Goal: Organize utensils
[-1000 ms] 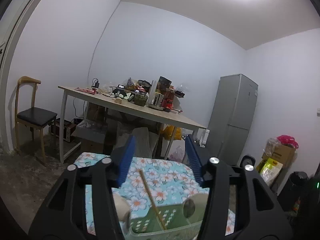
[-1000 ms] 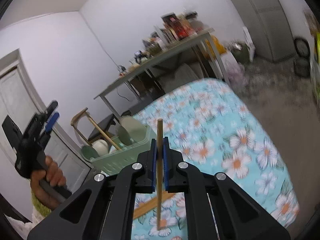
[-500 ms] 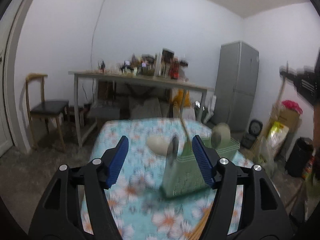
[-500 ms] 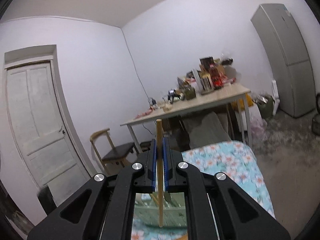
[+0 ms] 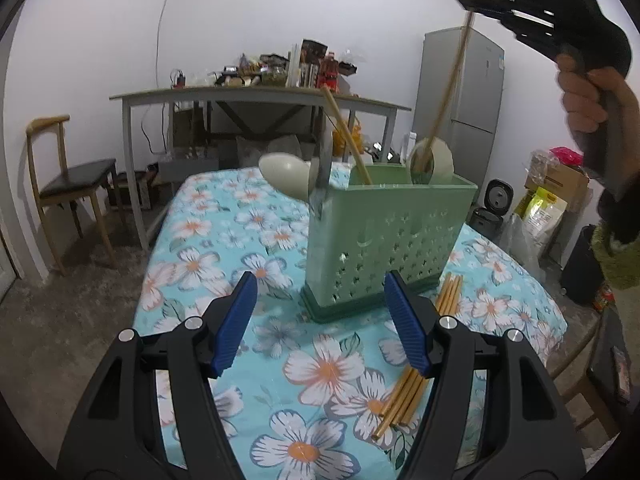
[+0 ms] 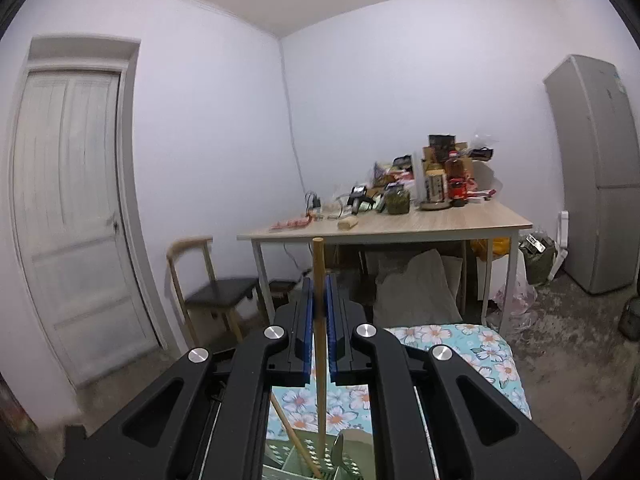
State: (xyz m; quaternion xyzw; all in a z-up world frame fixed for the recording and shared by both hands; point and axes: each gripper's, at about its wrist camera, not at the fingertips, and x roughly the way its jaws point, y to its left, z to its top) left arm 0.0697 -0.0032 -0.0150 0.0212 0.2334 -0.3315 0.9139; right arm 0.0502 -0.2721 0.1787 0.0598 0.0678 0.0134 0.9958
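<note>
Chopstick held over the green caddy

Left gripper (image 5: 320, 320) hangs low at 6 o'clock, jaws apart with nothing between, having just been widening; loose chopsticks (image 5: 416, 364) lie on the floral cloth (image 5: 224, 240) at 5 o'clock; the caddy (image 5: 384, 240) stands beyond at 12; right gripper (image 6: 319, 312) at 1 o'clock clamps one chopstick (image 6: 319, 344), its lower end inside the caddy.

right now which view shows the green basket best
The left wrist view: the green basket shows whole on the flowered cloth, with spoons and a chopstick in it. The right wrist view catches only its rim, low between the gripper's arms.
</note>
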